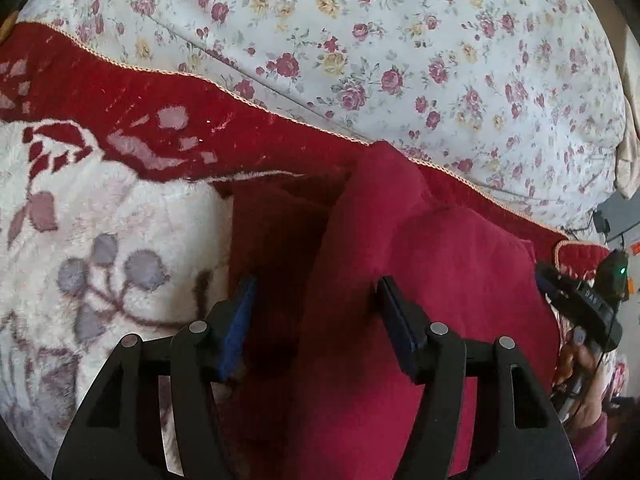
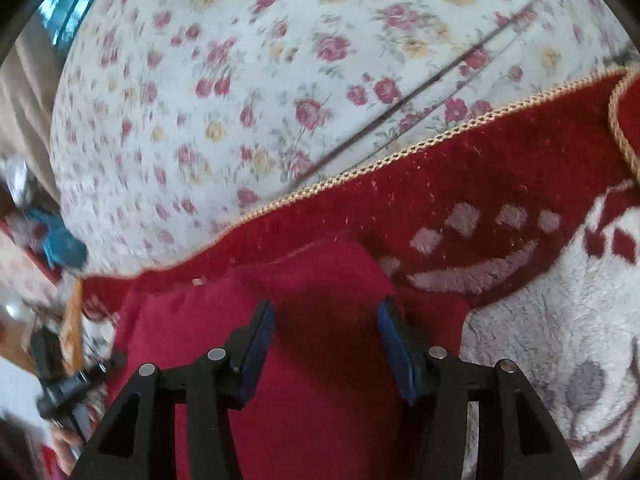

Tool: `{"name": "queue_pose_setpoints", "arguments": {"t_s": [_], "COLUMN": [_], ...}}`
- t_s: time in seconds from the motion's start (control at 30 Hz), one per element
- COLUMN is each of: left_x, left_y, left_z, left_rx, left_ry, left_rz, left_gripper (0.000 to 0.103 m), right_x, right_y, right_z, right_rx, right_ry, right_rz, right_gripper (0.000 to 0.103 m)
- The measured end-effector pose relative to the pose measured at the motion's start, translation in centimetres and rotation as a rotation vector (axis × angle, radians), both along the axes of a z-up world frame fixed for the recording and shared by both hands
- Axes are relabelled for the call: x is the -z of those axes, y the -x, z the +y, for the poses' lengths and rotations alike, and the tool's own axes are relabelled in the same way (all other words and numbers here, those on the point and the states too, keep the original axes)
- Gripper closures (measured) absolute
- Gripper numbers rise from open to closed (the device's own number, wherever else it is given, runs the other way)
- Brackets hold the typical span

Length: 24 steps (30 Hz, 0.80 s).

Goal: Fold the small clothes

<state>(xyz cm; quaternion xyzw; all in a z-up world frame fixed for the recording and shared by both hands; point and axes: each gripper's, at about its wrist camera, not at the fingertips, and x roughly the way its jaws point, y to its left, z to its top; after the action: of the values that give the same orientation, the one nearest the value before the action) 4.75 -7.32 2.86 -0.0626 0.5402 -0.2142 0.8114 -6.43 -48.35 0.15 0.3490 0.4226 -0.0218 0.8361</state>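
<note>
A crimson garment (image 1: 420,264) lies bunched on a red-and-white fleece blanket (image 1: 100,208). My left gripper (image 1: 316,284) hangs just over it. The blue pads stand apart and open; a raised fold of cloth runs up between them, and neither pad presses on it. In the right wrist view the same garment (image 2: 320,368) fills the lower middle. My right gripper (image 2: 326,308) is open above it, its pads clear of the cloth. The right gripper (image 1: 580,304) also shows at the left view's right edge, with a hand on it.
Beyond the blanket's gold cord trim (image 2: 400,156) lies a pale bedcover with a rose print (image 1: 400,40). The blanket's white plush part (image 2: 560,320) is to the right of the garment. Blurred clutter and a dark device (image 2: 64,392) are at the right view's lower left.
</note>
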Motion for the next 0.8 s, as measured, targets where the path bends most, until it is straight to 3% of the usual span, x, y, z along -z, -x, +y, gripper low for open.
{"name": "queue_pose_setpoints", "arguments": {"t_s": [0.17,0.27,0.4,0.53,0.63,0.8], "left_x": [-1.9,-2.0,-1.1,0.6,1.0,0.9], "left_y": [3.4,5.2,7.4,8.4,8.8,8.5], "left_z": [2.0,2.6,3.4,4.0,4.4,4.8], "left_rx": [0.018,0.024,0.022,0.025,0.019,0.021], "left_ry": [-0.035,-0.065,-0.040,0.022,0.062,0.092], "left_rz": [-0.072,-0.093,-0.078,-0.026,-0.045,-0.035], "left_gripper": [0.042,0.042,0.042,0.042,0.042,0.042], "right_x": [-3.8,-6.5,-8.1,-8.1,-7.2,-4.4], "right_y": [1.2,0.7,-2.0,-5.8,-8.7,-13.5], "right_z": [2.8,7.5,14.7,21.5,25.7,30.3], "right_rx": [-0.048,-0.204,-0.381,-0.489,-0.554,-0.573], "right_ry": [0.139,0.142,0.114,0.115,0.133,0.246], "right_rz": [0.008,-0.040,-0.093,-0.097,-0.081,0.000], "right_gripper": [0.051,0.051,0.051,0.051,0.051,0.051]}}
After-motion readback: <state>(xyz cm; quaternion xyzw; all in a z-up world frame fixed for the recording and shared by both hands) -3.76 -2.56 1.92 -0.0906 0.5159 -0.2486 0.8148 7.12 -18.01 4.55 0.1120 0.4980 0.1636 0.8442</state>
